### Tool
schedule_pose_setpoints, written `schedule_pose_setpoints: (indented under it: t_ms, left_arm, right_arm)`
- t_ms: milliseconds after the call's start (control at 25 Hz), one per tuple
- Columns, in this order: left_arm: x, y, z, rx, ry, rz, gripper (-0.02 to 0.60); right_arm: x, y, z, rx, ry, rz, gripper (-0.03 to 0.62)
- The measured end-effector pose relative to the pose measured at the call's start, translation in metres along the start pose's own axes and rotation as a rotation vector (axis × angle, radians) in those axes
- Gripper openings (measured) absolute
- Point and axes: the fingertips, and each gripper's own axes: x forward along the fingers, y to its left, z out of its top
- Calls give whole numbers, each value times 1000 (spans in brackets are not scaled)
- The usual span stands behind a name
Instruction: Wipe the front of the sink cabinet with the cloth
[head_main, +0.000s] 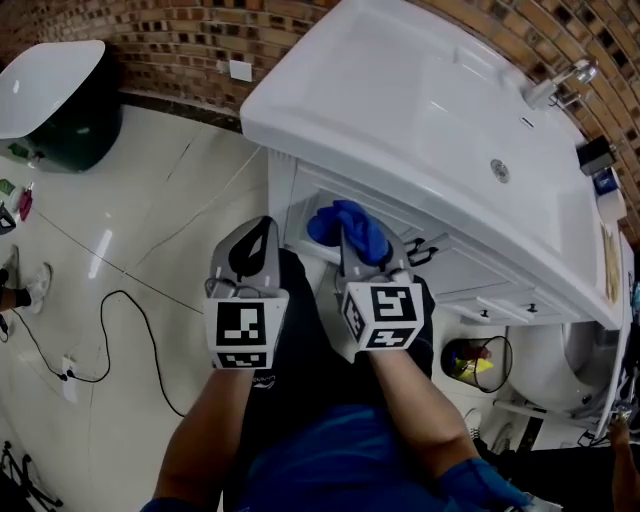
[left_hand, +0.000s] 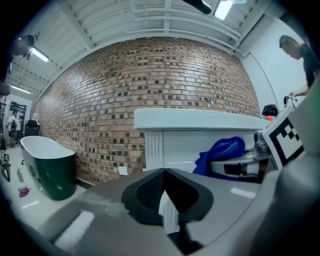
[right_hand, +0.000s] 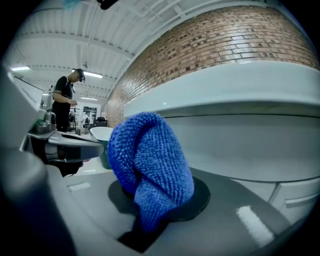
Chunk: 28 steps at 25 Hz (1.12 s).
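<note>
Clenched on a bunched fold of the cloth (right_hand: 150, 165) at the fingers of the right gripper (right_hand: 149, 222), with most of the blue wad standing up and forward past the tips. Pinched low, near the root of the bundle, leaving plenty of loose pile ahead to meet a surface. Soft, light and limp by the look of it: likely to fold and drag rather than push, so best kept bunched and held deep, not by a corner. Probably grippy on a painted panel, with little risk of sliding out. Held at the upper front of the sink cabinet (head_main: 300, 195), right below the overhanging rim of the basin (head_main: 420, 110); hard to say from any view whether touching or just short. Over at the left gripper (head_main: 260, 232), closed on nothing, fingers together, hanging just beside the right one and apart from the cabinet. Farther out, pale floor (head_main: 150, 220), a dark-sided tub (head_main: 50, 90) by the brick wall (head_main: 180, 40). Reads as wiping about to start or barely under way
</note>
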Motion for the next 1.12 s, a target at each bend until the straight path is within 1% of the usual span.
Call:
schedule_pose_setpoints:
  t_ms: [240,400,520,640,880,1000,1120]
  left_arm:
    - [-41,54,-20,-14,34,87,2]
    - [-66,78,-33,-15,56,128,2]
    - [-80,92,-43,-22,70,153,2]
    - [-90,99,-50,-27,80,167,2]
    - [-97,97,-57,-23,74,163,2]
    - [-85,91,-54,-12,50,149,2]
    - [-64,84,-55,-11,28,122,2]
  right_arm:
    - [52,60,3,-29,8,86,72]
    - [80,91,9,-34,5,119,72]
    - [95,105,11,-41,-1,128,72]
    - [100,106,16,-21,-21,106,72]
    - [102,77,20,27,-41,16,72]
    - [105,66,12,39,-28,-1,72]
    - [108,65,-5,42,6,-1,72]
